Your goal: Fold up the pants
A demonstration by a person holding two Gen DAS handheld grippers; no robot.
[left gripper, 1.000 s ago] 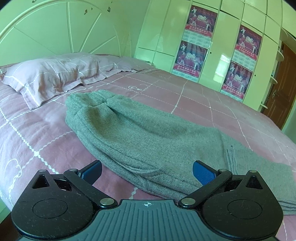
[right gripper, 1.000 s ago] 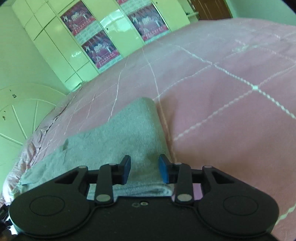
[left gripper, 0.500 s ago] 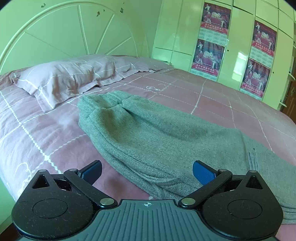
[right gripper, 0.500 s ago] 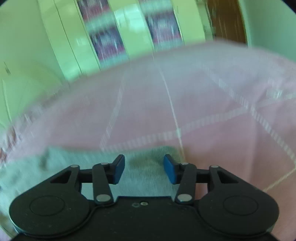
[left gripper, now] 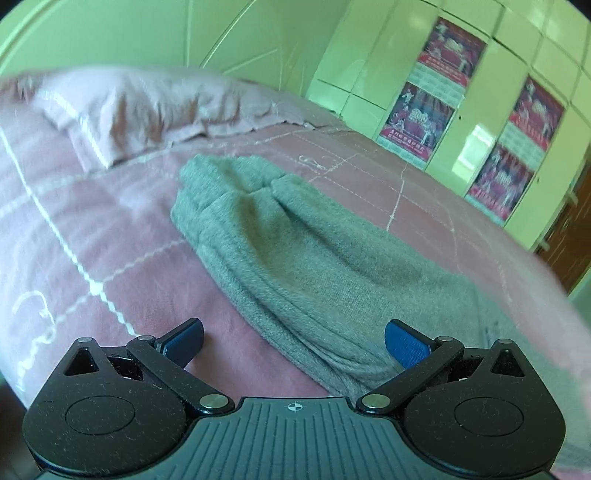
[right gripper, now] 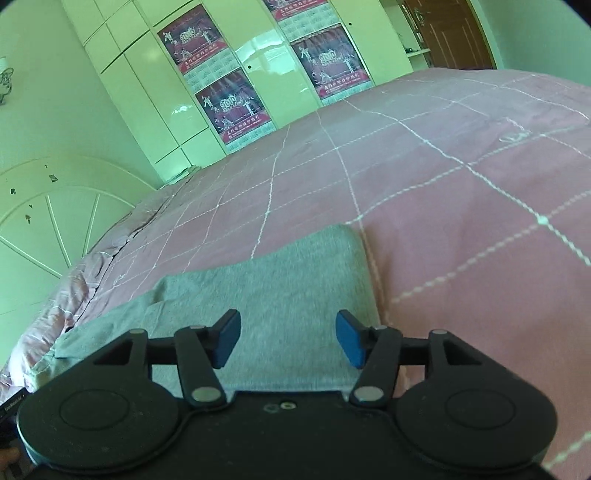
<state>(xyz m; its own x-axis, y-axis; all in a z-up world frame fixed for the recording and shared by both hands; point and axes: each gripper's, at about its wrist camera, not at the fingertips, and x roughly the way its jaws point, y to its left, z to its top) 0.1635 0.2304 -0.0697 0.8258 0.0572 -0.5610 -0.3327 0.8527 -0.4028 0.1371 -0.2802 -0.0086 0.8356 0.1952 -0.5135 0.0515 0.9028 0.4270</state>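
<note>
Grey pants lie lengthwise on a pink checked bed, waistband end toward the pillow, legs folded onto each other. My left gripper is open wide just above the bed, its blue pads either side of the pants' near folded edge, not pressing it. In the right wrist view the leg end of the pants lies flat under my right gripper. Its jaws are opening, with the cloth below them and nothing pinched between the pads.
A pink pillow lies at the head of the bed by a pale headboard. Wardrobe doors with posters line the far side. A brown door stands at the back right. Bare bedspread stretches to the right.
The right gripper's jaws have widened over the leg end of the pants after a quick swing. The left gripper moved closer to the pants' near edge and rolled slightly, staying open.
</note>
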